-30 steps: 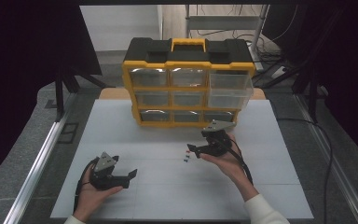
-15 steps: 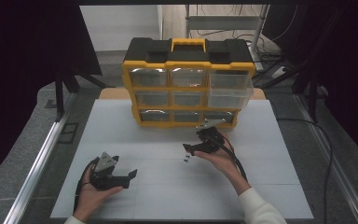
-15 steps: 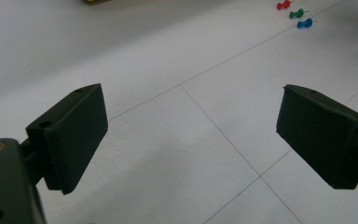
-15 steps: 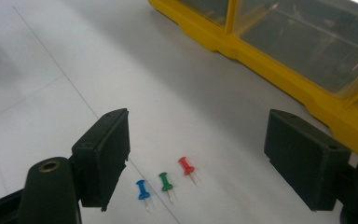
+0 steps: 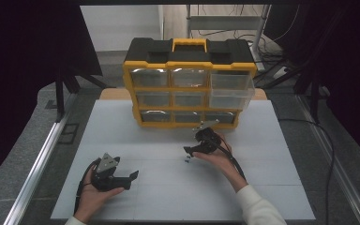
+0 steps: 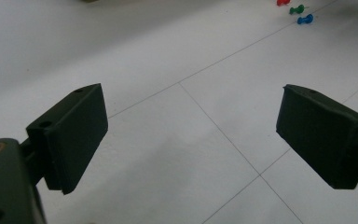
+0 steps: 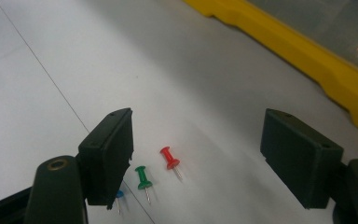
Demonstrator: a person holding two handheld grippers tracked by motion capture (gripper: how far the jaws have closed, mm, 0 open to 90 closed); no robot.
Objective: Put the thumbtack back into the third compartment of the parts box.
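Three push pins lie on the white table (image 5: 262, 187): a red pin (image 7: 170, 160), a green pin (image 7: 143, 177) and a blue pin (image 7: 120, 195), seen as small specks (image 5: 187, 160) in the high view. My right gripper (image 7: 198, 140) hangs low just over them, open. Its jaws have just been closing a little, and the pads touch no pin. The red pin lies between the jaws, and the blue one is half hidden by the left jaw. My left gripper (image 5: 130, 180) rests open at the front left, with nothing between its jaws (image 6: 191, 112). It sees the red pin (image 6: 283, 2), green pin (image 6: 298, 9) and blue pin (image 6: 305, 19) far off.
A yellow and black drawer organizer (image 5: 187, 89) stands at the back of the table, and its yellow base (image 7: 307, 56) is close behind my right gripper. A drawer (image 5: 229, 96) on its right side sticks out. Metal rails run along both table sides.
My right gripper has come down and to the left, ending close over the push pins. The left gripper has stayed put.
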